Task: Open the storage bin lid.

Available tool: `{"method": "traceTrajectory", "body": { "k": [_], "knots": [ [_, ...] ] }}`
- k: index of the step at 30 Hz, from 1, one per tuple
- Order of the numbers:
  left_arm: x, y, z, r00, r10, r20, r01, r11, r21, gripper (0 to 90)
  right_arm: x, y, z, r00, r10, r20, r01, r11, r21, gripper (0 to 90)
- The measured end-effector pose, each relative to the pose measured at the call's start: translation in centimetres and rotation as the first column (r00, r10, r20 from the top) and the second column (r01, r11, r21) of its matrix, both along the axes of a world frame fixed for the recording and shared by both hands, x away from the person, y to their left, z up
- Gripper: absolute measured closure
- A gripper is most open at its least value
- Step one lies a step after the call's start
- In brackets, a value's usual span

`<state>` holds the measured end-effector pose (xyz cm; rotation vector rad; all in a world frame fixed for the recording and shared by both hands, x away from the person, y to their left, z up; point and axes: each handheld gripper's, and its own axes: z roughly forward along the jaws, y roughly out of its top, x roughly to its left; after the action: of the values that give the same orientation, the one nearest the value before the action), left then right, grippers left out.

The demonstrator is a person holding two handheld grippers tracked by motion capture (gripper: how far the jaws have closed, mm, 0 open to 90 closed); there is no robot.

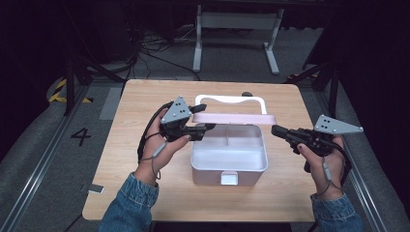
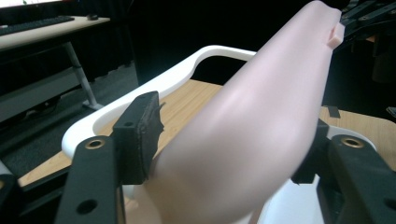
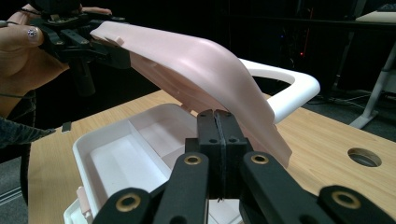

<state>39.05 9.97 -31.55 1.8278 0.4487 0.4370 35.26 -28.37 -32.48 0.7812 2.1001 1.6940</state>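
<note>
Left to right across the wooden table (image 1: 145,193). My left gripper (image 1: 200,129) sits at the left end of the pink lid (image 1: 237,119), near the box's back left corner; seen along its own jaws, the lid's edge runs up between them, the right pad against the pink plastic and the left pad (image 2: 140,135) just beside it with a sliver of gap, so the jaws stand part-way in and I cannot yet call this a firm pinch. I hold there because that end gives leverage on the lid, which stands raised at the far side of the box. At centre, the white storage box (image 1: 229,166) lies open and looks empty, its thin dividers splitting it into compartments, its front latch (image 1: 229,178) facing me. Behind the lid the white carry handle (image 1: 231,100) lies flat toward the far edge of the table. The box is square to me and roughly central, which I judge keeps both tools within reach of it. At right, my right gripper (image 1: 275,129) hovers just off the box's back right corner with its jaws pressed together on nothing, clear of the lid's right end (image 3: 261,121). I judge it is parked there as a spare support.
</note>
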Motion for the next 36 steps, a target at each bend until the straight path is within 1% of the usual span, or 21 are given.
{"method": "traceTrajectory", "body": {
  "k": [1, 3, 5, 10, 13, 15, 23, 27, 32, 36],
  "knots": [
    [0.0, -0.1, 0.1, 0.9999, 0.002, 0.013, -0.002, 1.0, 0.001, 40.1, 0.0, 0.0, 0.0, 1.0, 0.0, 0.0, 0.0, 1.0, 0.0, 90.0],
    [0.1, -0.1, 0.2, 0.9997, 0.005, 0.023, -0.004, 1.0, -0.004, 46.1, 0.0, 0.0, 0.0, 1.0, 0.002, -0.003, -0.002, 1.0, 0.0, 90.0],
    [0.1, 0.0, 0.2, 0.9998, 0.006, 0.019, -0.006, 0.9999, -0.012, 48.8, 0.0, 0.0, 0.0, 1.0, 0.002, -0.002, -0.002, 1.0, -0.002, 90.0],
    [0.2, 0.0, 0.3, 0.9994, 0.02, 0.029, -0.02, 0.9998, -0.001, 51.2, 0.0, -0.1, 0.1, 1.0, 0.007, 0.004, -0.007, 1.0, 0.01, 90.0],
    [0.2, 0.0, 0.3, 0.9995, 0.023, 0.023, -0.023, 0.9997, 0.0, 52.0, -0.1, -0.1, 0.1, 1.0, 0.005, 0.0, -0.005, 1.0, 0.01, 90.0],
    [0.3, 0.0, 0.4, 0.9993, 0.024, 0.029, -0.025, 0.9996, 0.011, 52.3, -0.1, -0.2, 0.2, 1.0, 0.004, 0.005, -0.004, 1.0, 0.013, 90.0],
    [0.4, -0.1, 0.5, 0.9991, 0.032, 0.03, -0.032, 0.9994, 0.011, 53.4, -0.4, -0.7, 0.2, 0.9999, -0.008, 0.007, 0.008, 1.0, 0.01, 90.0],
    [0.6, -0.1, 0.7, 0.9994, 0.03, 0.019, -0.03, 0.9994, 0.015, 53.7, -0.5, -1.1, 0.3, 0.9996, -0.025, 0.011, 0.025, 1.0, 0.012, 90.0],
    [1.2, 0.1, 0.9, 0.9998, 0.02, -0.007, -0.02, 0.9998, -0.008, 53.8, -0.9, -2.5, 0.6, 0.9985, -0.054, 0.012, 0.054, 0.998, 0.027, 90.0],
    [1.8, 0.2, 1.2, 0.9991, 0.015, -0.041, -0.016, 0.9995, -0.026, 54.0, -1.2, -3.5, 0.6, 0.9968, -0.079, 0.015, 0.078, 0.996, 0.035, 90.0]
  ]
}}
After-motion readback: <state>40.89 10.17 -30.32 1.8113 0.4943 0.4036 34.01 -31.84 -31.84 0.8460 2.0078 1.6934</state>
